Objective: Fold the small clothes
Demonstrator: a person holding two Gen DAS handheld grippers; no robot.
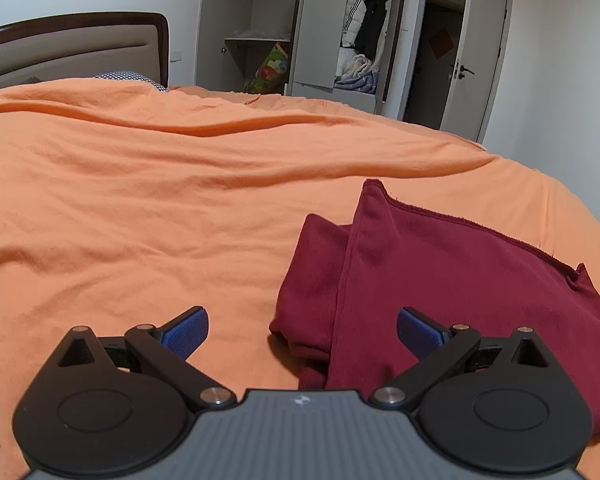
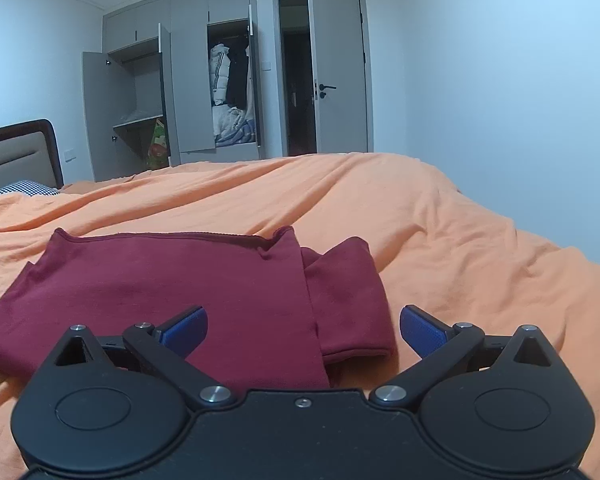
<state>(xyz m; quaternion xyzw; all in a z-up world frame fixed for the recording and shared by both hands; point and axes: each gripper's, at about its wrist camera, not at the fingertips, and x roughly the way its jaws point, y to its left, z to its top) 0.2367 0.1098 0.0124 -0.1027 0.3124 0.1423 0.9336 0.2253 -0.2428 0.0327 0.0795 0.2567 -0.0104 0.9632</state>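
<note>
A dark red garment lies partly folded on the orange bedspread, with a sleeve tucked out at its left side. My left gripper hovers open over the garment's near left edge, nothing between its blue pads. In the right wrist view the same garment spreads left of centre, a folded sleeve sticking out on its right. My right gripper is open just above the garment's near right edge and holds nothing.
A bed headboard and a checked pillow lie at the far left. Beyond the bed stands a grey wardrobe with open doors and hanging clothes, beside an open room door. Orange bedspread extends right of the garment.
</note>
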